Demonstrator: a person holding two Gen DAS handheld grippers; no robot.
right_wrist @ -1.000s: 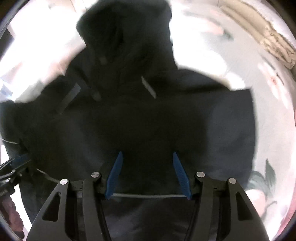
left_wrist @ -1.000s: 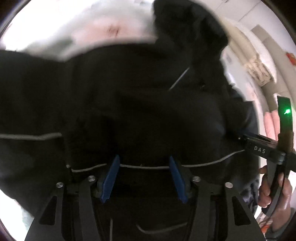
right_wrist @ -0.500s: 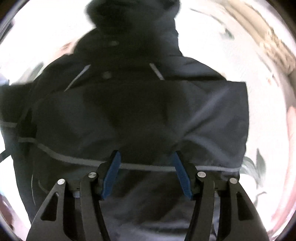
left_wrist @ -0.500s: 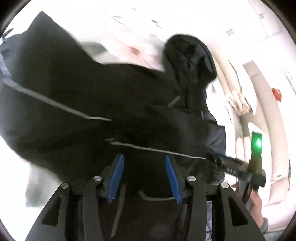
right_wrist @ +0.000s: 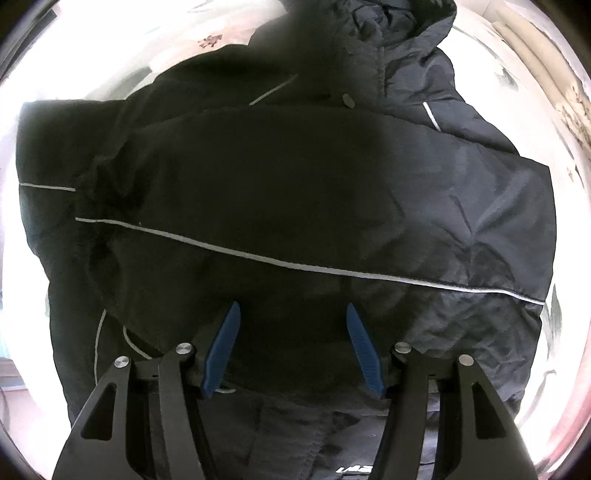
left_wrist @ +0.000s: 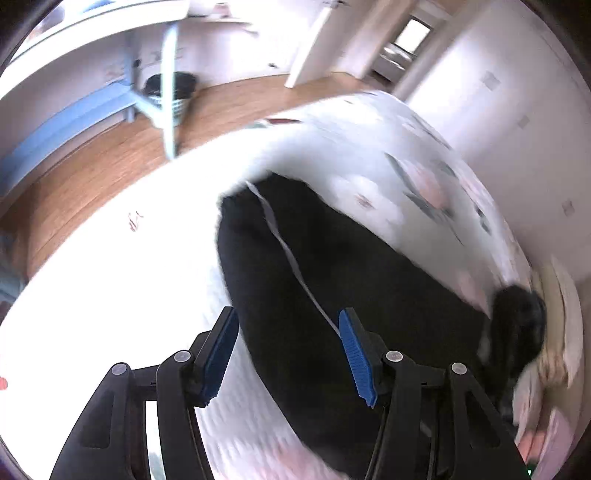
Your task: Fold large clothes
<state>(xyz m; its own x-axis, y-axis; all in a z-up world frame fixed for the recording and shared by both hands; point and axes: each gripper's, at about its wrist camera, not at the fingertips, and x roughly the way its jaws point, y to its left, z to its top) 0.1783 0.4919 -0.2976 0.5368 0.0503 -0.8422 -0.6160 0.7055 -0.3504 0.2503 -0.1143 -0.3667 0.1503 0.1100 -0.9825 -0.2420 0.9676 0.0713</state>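
Blur smears most of my left wrist view, so the jacket (left_wrist: 362,295) reads there only as a black mass with one pale stripe, lying on the flowered bed (left_wrist: 417,177). My left tool (left_wrist: 286,352) has just been opening; its jaws stand spread above the jacket's edge, pinching nothing. My right tool (right_wrist: 291,347) hangs spread over the jacket (right_wrist: 295,192), gripping nothing. Beneath it the jacket's lower edge is cut off; white lettering (right_wrist: 354,469) there is too clipped to read. Past the jacket's collar, its hood (right_wrist: 402,22) runs out of frame.
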